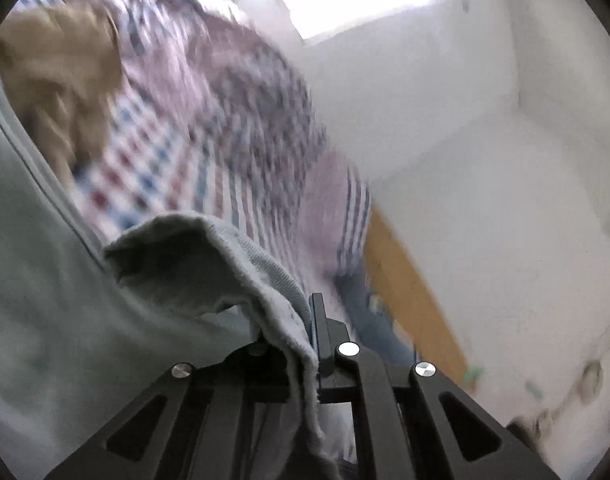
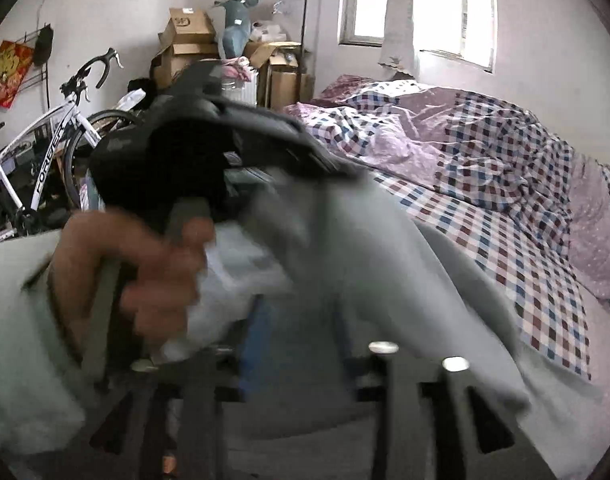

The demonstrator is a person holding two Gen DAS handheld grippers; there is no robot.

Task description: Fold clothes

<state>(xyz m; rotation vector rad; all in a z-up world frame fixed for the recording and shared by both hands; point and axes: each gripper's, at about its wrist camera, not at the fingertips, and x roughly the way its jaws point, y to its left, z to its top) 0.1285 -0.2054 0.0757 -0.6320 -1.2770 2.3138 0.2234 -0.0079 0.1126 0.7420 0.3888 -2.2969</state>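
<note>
A pale grey-green garment (image 1: 45,300) fills the left of the left wrist view. Its raw hem (image 1: 241,264) folds over my left gripper (image 1: 305,316), which is shut on that edge; only the right finger (image 1: 319,320) shows. In the right wrist view the same garment (image 2: 385,272) drapes, blurred, across my right gripper (image 2: 301,316). Its linkage arms stand wide apart and a blue finger pad (image 2: 261,320) shows, so it looks open. Just ahead, a hand (image 2: 145,272) holds my left gripper (image 2: 209,148) with cloth hanging from it.
A bed with a checked and purple quilt (image 2: 485,152) lies to the right, a window (image 2: 417,4) behind it. A white bicycle (image 2: 53,136) and stacked cardboard boxes (image 2: 189,44) stand at the back left. A blurred tan shape (image 1: 61,80) sits at upper left.
</note>
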